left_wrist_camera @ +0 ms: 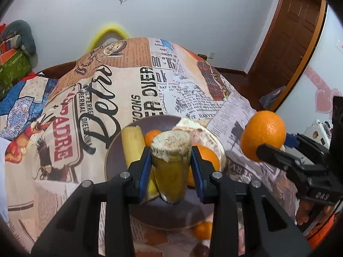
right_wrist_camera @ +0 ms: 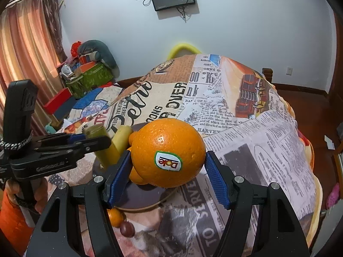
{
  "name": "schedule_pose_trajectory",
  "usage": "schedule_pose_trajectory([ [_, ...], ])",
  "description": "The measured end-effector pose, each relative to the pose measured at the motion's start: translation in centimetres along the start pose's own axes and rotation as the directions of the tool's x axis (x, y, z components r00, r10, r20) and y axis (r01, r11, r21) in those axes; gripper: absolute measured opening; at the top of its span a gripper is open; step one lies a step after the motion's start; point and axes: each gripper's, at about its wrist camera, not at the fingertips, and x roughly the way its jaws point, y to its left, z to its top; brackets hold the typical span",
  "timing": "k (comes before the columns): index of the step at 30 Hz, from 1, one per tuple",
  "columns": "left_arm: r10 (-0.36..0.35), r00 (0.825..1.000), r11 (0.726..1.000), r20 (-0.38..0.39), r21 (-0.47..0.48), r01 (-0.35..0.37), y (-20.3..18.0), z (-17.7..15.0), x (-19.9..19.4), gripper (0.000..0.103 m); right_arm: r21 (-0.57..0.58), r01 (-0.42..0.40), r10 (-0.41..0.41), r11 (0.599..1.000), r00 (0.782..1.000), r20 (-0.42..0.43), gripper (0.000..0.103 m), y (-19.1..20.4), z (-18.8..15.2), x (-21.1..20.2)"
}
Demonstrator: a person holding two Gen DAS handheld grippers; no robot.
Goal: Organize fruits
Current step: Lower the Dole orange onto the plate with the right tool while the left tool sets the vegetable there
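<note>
The left gripper (left_wrist_camera: 171,165) clamps a yellow-green cut cane stalk (left_wrist_camera: 170,160) above the dark round plate (left_wrist_camera: 111,160) near the surface's front edge; the right gripper (right_wrist_camera: 167,171) grips a stickered orange (right_wrist_camera: 168,153) beside it. Lower each gently into a free gap.

The left gripper (left_wrist_camera: 171,160) sat low in the centre of its frame, its blue-padded fingers (left_wrist_camera: 144,169) closed on a held piece. The right gripper (right_wrist_camera: 168,167) sat likewise, fingers (right_wrist_camera: 120,175) clamped around a held fruit.
</note>
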Motion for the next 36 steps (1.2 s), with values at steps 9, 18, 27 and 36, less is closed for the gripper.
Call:
schedule_pose_trajectory([
  [9,0.04,0.999,0.998,0.005,-0.038,-0.04,1.0,1.2,1.1,0.037,-0.019,-0.028,0.028,0.999,0.999,-0.037,0.066,0.8,-0.9,0.8],
  [18,0.068,0.998,0.997,-0.007,0.033,-0.067,0.0,0.9,0.6,0.041,-0.048,-0.067,0.061,0.997,0.991,-0.116,0.066,2.5,-2.6,2.5],
  [27,0.078,0.997,0.996,0.015,0.043,-0.078,0.3,0.3,-0.6,0.05,-0.076,-0.072,0.061,0.994,0.988,-0.141,0.066,2.9,-2.7,4.1],
  [36,0.082,0.997,0.996,-0.003,0.029,-0.082,1.6,-1.6,-1.8,0.05,-0.082,-0.07,0.057,0.994,0.987,-0.152,0.066,3.4,-2.7,5.1],
])
